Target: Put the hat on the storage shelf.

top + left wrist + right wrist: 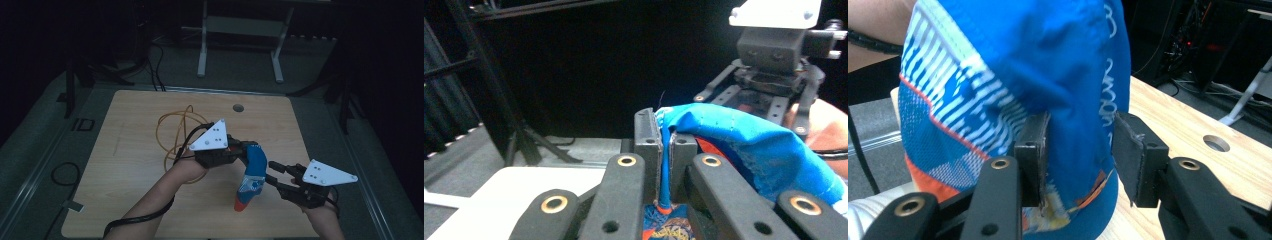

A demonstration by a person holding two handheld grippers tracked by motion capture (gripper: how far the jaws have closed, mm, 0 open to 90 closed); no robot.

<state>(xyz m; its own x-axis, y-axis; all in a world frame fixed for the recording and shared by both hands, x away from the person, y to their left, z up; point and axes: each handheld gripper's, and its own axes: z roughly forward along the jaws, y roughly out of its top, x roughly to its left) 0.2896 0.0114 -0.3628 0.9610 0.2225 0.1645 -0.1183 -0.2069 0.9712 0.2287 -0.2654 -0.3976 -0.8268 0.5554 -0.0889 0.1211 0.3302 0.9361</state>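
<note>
A blue sock-like cloth [252,175] with white stripes and an orange end hangs above the wooden table [130,150], its lower end near the tabletop. My left gripper [245,150] is shut on its upper edge; in the left gripper view the pads [665,135] pinch a thin fold of the blue cloth [744,145]. My right gripper [272,172] comes in from the right at the cloth's lower half. In the right gripper view its jaws [1080,145] stand apart with the cloth [1038,65] bulging between them; the right pad [1128,150] is clear of the fabric.
A loop of orange cable [175,130] lies on the table behind my left hand. A round hole [238,107] sits near the table's far edge. A white stand [240,30] is on the floor beyond, and a black cable [65,175] lies left of the table.
</note>
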